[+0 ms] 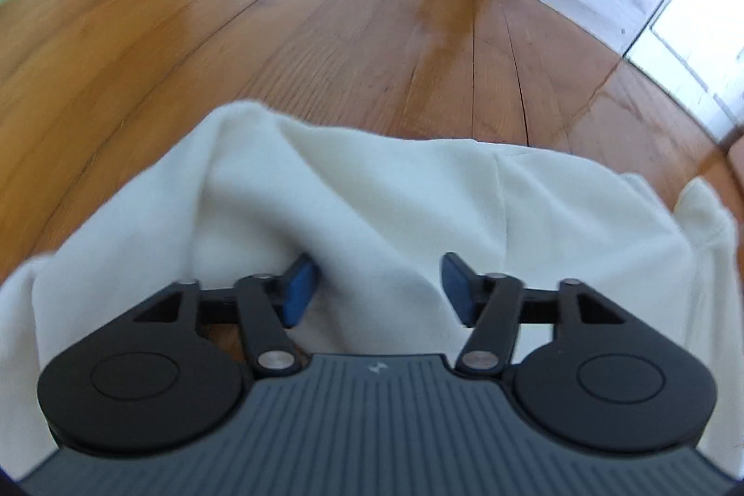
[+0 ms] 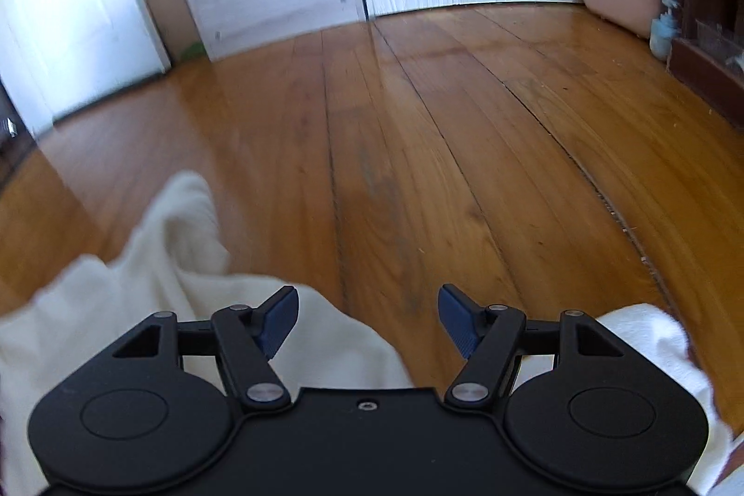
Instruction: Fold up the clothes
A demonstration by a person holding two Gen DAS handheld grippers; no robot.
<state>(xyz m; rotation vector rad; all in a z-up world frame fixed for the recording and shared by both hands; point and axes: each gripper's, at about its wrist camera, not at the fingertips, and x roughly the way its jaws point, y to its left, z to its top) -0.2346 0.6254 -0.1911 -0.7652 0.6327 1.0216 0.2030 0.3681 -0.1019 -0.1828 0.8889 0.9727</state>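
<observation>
Left wrist view: both grippers spread over a cream garment on the floor.

Fingers of the left gripper stand wide apart with rumpled cloth between them, gripping nothing; the right gripper is likewise spread, its left pad over cloth, its right over bare boards. Outward, the garment lies bunched and creased on the wooden floor, one end trailing toward the right gripper's side. By my judgement it is not neatly folded as it lies; how many folds are in it I cannot tell.
</observation>
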